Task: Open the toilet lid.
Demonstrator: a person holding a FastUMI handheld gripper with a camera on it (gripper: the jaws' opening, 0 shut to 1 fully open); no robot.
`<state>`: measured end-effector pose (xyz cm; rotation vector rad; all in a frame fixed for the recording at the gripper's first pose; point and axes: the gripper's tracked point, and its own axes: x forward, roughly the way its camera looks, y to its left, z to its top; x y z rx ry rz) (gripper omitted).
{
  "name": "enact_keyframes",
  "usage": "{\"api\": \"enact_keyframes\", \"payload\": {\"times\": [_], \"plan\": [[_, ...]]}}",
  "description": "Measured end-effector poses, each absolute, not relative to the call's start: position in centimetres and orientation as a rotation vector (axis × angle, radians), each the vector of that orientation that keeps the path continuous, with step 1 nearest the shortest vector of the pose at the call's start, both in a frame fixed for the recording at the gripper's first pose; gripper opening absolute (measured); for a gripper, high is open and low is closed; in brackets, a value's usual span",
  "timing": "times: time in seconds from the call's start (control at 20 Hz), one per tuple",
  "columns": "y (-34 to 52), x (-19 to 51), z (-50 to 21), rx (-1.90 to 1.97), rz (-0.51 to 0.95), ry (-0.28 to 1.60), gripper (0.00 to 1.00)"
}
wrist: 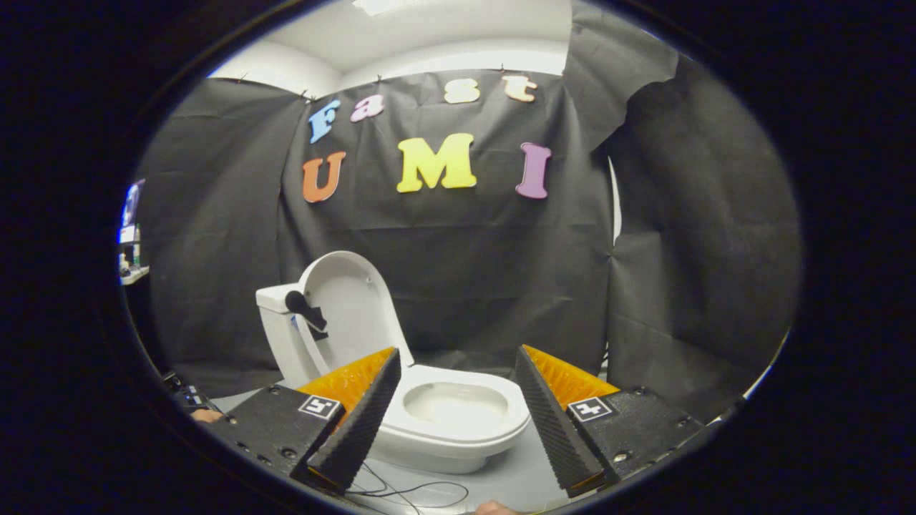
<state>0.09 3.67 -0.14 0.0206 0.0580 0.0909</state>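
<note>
**Gripper view: lid already up, my fingers spread and empty**

Gripper view shows my gripper [454, 411] with its two fingers [361, 422] set wide apart and nothing between them but open air; they hold nothing. Just ahead of them, framed in the gap, stands the toilet [444, 429] on a pale floor.

The toilet lid [351, 307] stands raised, leaning back against the small tank [275, 300] behind it, its underside facing me. The seat ring and the bowl lie open to view. By that I judge the opening itself is done, and what is left is only to draw clear. That next move calls for little: keep my fingers apart and away from the lid so it is not knocked forward.

The toilet is smooth, glossy white, likely plastic or ceramic, with rounded forms: an oval seat, an egg-shaped lid, a boxy tank. A dark clip-like fitting [306, 309] sits at the lid's edge by the tank; what it is I cannot tell. My finger pads are ridged, wedge-shaped. Thin dark cables [408, 490] loop on the floor in front of the bowl.
</note>
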Motion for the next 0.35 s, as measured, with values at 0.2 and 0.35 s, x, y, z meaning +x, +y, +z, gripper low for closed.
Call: {"api": "enact_keyframes", "payload": {"times": [0.2,0.35], "plan": [[1.3,-1.1,-0.3,-0.004,0.059,0.02,1.0],[1.1,-1.2,0.3,0.066,0.063,-0.004,1.0]]}}
